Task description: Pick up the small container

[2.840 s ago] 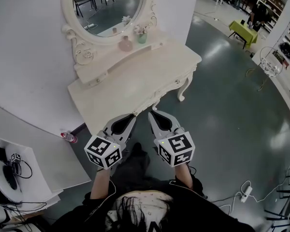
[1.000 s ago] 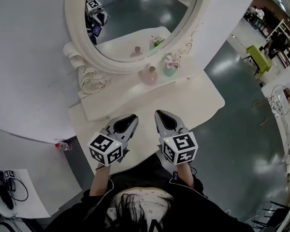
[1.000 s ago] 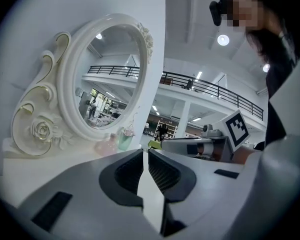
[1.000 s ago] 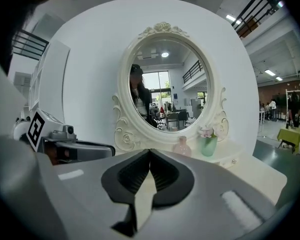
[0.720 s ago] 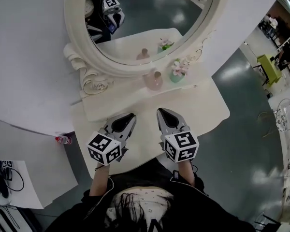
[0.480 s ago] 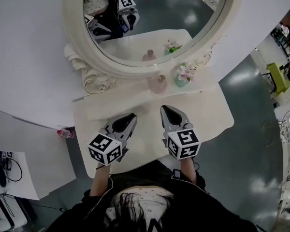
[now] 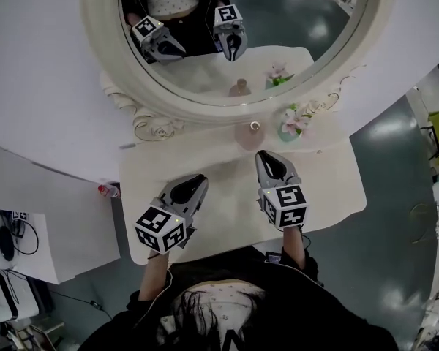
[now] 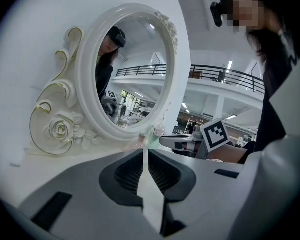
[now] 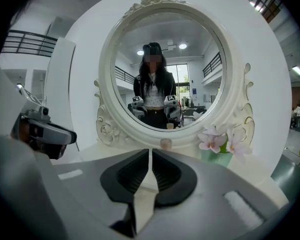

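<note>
Right claw (image 7: 267, 157): jaws all but together, only just beginning to part, nothing between them. Left claw (image 7: 196, 183): pressed together, empty, hanging back over the near left of the surface (image 7: 227, 203)

Has closed in on the dresser over the last few seconds. Stood well back at first, with floor under both claws; now right up against the near edge, with both claws over the top. Has also pushed the right claw farther in than the left, to just short of the raised ledge (image 7: 197, 143) at the far side

Small container (image 7: 250, 134), pink, round-bellied with a narrow neck: upright on that ledge under the mirror (image 7: 95, 72), just beyond the right claw's tips and dead ahead in the right gripper view. Not touched yet. Pot of flowers (image 7: 293, 121) close to its right on the same ledge

Meaning for the task, as a judgement: approach about done, reach under way, grasp not begun. Needs a much wider opening before going round the container's body, then a short push forward. Worth watching the pot of flowers at the right and the mirror just behind, with little room for a sideways slip and a smooth round body likely to squirt out of a shallow pinch
</note>
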### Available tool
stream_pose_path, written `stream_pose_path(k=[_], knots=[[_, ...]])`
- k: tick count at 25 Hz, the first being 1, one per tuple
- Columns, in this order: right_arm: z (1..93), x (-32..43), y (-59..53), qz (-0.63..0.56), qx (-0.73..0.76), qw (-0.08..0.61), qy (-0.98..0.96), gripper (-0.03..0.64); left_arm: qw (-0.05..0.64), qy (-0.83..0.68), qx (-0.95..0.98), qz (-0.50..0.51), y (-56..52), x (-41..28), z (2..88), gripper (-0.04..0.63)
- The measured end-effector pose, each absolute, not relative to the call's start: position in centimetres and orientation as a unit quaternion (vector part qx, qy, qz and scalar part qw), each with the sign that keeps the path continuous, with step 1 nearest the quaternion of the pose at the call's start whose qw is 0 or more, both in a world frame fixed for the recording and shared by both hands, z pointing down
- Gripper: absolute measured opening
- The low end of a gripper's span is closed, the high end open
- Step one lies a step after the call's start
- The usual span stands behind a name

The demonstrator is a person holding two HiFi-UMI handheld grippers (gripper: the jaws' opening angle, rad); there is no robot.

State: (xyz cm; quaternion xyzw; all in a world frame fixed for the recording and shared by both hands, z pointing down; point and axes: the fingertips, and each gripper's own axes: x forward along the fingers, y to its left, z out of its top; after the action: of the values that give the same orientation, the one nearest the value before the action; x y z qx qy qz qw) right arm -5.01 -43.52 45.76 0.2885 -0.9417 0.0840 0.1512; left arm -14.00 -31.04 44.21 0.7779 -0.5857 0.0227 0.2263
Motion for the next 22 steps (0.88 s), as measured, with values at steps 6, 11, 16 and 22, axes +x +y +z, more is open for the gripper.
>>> stream_pose_path(k=[6, 11, 16, 22], knots=[[47.4, -6.0, -46.9, 0.084, 0.261, 0.162, -0.948, 0.067, 0.231, -0.605, 0.761, 0.024, -31.7, -14.5, 44.5, 0.011], [48.6, -7.6, -48.6, 0.077, 0.235, 0.175, -0.953, 0.111, 0.242, -0.623, 0.743, 0.031, -31.3, -15.3, 45.0, 0.012], [49.3, -8.9, -50.0, 0.059, 0.225, 0.185, -0.955, 0.155, 0.25, -0.635, 0.73, 0.03, -31.1, -16.0, 45.3, 0.014], [50.0, -10.2, -50.7, 0.057, 0.213, 0.19, -0.957, 0.156, 0.254, -0.644, 0.721, 0.029, -30.9, -16.3, 45.5, 0.014]])
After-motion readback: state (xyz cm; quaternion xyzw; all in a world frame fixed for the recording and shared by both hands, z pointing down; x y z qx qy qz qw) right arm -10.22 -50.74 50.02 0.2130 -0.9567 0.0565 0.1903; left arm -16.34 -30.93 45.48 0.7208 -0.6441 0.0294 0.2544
